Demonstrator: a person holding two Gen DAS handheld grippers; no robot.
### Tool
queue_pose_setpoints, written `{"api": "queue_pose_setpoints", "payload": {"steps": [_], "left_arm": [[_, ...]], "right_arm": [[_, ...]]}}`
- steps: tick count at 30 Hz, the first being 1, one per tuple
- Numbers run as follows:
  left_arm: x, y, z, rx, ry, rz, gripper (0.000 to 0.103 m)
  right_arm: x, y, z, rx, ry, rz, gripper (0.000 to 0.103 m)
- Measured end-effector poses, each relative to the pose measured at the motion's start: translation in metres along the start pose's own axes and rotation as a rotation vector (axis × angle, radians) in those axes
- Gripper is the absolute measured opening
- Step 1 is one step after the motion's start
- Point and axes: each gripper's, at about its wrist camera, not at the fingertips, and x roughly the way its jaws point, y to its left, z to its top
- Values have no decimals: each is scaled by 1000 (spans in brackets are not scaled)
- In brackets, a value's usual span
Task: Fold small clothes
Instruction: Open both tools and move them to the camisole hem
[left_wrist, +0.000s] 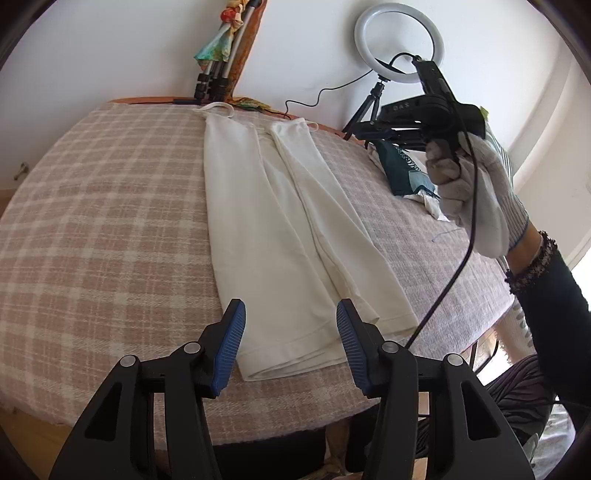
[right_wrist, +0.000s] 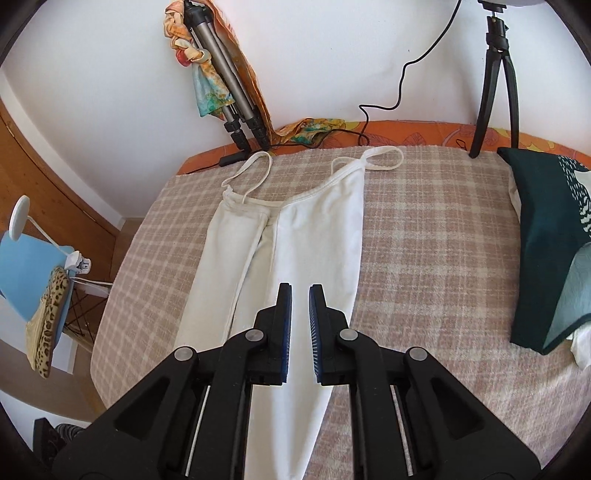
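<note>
Left wrist view: left gripper (left_wrist: 290, 325), jaws wide apart, should pinch the white top's (left_wrist: 280, 236) near hem evenly; right gripper (right_wrist: 300, 314), narrowly apart, holds nothing.

Both grippers are built of black plastic arms joined by round silver pivot screws behind the jaws, which are faced with ribbed blue pads. The left gripper (left_wrist: 290, 321) and right gripper (right_wrist: 300, 306) look alike. The right hand (left_wrist: 472, 192) is covered by a pale grey knitted glove, followed by a speckled cuff and dark sleeve; a black cable is seen running down past it.
</note>
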Motion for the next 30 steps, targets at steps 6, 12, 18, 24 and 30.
{"api": "queue_pose_setpoints", "payload": {"steps": [6, 12, 18, 24, 30], "left_arm": [[14, 36, 1, -83, 112, 12, 50], [31, 36, -12, -134, 171, -88, 49], [40, 37, -10, -150, 180, -123, 4], [28, 33, -8, -91, 151, -109, 4], [28, 36, -10, -93, 140, -104, 4]], "right_arm": [[-18, -13, -115, 58, 169, 67, 11], [-6, -9, -175, 109, 287, 166, 11], [0, -10, -192, 106, 305, 204, 11], [-32, -12, -185, 47, 216, 192, 5], [-19, -18, -188, 65, 263, 175, 7]]}}
